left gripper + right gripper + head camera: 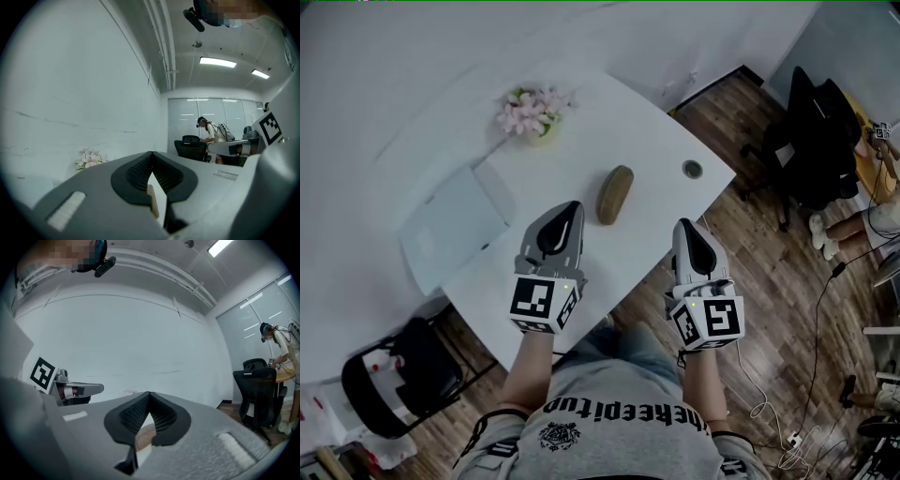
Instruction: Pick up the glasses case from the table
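Your left tongs and right tongs are both closed tip to tip, gripping nothing. The glasses case lies on the desk, its long axis running away from you. The left tongs sit just beside the case's near end, and the right tongs are farther off on its other side. Only the head view shows the whole case; both gripper views look level, mostly at wall.
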Demonstrator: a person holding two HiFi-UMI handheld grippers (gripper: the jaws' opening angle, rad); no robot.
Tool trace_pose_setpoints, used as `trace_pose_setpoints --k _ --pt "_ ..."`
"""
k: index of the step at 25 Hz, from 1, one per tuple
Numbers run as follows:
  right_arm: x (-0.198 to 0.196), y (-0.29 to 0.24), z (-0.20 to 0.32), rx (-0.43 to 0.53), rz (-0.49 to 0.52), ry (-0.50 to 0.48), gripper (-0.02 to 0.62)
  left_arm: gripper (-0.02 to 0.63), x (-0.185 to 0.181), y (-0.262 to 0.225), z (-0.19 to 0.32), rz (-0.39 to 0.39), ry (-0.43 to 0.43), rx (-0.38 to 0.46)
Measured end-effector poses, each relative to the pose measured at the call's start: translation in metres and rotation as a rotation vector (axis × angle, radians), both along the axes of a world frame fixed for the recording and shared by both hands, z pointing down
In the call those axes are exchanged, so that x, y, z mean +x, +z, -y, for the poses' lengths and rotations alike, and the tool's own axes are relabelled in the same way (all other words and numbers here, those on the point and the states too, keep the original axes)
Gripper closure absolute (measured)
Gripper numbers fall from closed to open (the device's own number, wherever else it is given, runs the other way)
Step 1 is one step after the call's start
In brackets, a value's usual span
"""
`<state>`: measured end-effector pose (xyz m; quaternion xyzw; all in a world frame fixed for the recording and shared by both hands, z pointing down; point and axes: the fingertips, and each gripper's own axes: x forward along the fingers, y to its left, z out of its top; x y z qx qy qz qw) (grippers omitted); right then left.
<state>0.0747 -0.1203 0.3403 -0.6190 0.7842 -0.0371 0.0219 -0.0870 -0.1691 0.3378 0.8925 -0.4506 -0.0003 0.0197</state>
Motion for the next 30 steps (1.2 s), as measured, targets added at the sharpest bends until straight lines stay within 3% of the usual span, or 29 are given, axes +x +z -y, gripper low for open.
trace_pose_setpoints --k 10,20,30 --pt "0.009 0.006 0.019 -0.028 -0.009 0.007 0.592 0.588 0.008 0.012 0.023 0.001 0.003 -0.042" --pt "0.019 0.004 0.063 -0.039 -0.022 -0.058 0.592 0.588 0.022 0.017 0.054 0.005 -0.029 -0.076" --pt "0.033 0.015 0.107 -0.077 -0.016 -0.143 0.592 0.588 0.037 0.050 0.089 0.086 -0.101 -0.179"
